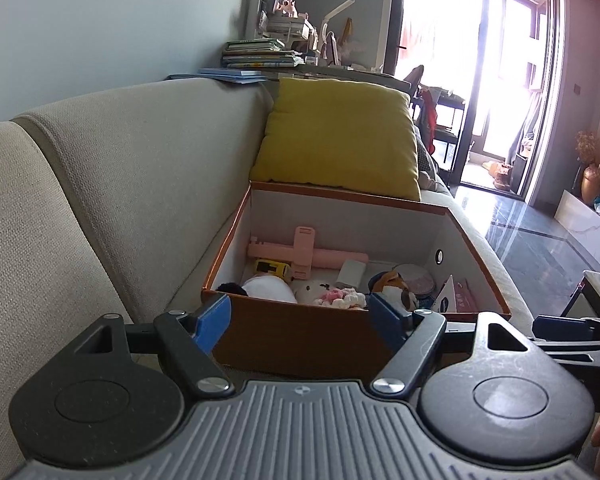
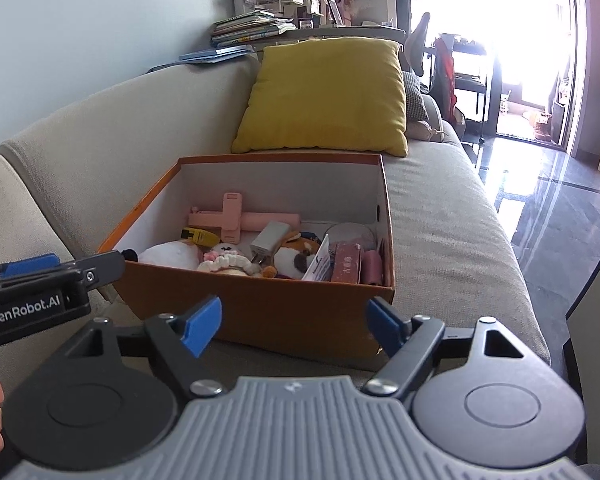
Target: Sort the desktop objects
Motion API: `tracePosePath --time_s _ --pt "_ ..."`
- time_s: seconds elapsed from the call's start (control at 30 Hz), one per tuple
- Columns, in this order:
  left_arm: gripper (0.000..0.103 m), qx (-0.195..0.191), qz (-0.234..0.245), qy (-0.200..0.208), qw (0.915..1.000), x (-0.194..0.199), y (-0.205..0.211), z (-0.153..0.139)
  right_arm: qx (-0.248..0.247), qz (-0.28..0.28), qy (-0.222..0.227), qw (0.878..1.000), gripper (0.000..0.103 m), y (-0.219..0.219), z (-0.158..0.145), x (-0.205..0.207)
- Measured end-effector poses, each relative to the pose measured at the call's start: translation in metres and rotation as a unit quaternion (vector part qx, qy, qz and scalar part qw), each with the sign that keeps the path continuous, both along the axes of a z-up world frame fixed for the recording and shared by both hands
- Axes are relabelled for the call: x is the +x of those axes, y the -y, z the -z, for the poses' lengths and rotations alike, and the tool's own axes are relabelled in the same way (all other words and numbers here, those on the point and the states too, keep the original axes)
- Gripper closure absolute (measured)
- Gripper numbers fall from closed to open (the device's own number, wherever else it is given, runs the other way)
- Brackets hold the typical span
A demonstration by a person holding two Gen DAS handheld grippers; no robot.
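An orange cardboard box with a white inside stands open on a beige sofa. It holds a pink selfie stick, a small yellow toy, a white charger, white and calico plush toys, a crochet piece, a round pink tin and a pink carton. My left gripper hangs open just before the box's near wall, nothing between its blue pads. My right gripper is open too, empty, in front of the same wall. The left gripper's side shows beside the box's left corner.
A yellow cushion leans behind the box on the sofa seat. The sofa back rises on the left. Stacked books and desk clutter sit beyond it. A glossy floor and bright glass doors lie to the right.
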State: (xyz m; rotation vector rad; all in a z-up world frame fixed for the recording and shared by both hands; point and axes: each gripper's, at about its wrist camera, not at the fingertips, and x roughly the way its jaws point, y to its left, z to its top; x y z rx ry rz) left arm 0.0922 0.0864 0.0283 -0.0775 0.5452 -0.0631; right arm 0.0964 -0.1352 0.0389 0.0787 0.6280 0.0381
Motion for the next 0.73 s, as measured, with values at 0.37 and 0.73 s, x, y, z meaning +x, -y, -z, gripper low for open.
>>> tracePosePath --time_s 0.37,0.73 --pt "0.013 -0.002 0.003 -0.005 1.0000 -0.0024 0.0028 0.0012 0.000 0.000 -0.010 1.000 0.022 0.0012 0.0038 -0.0021" --pt "0.013 -0.004 0.009 -0.010 0.9999 -0.0053 0.0071 0.0043 -0.003 -0.001 -0.015 1.000 0.021 0.0029 0.0064 -0.0059"
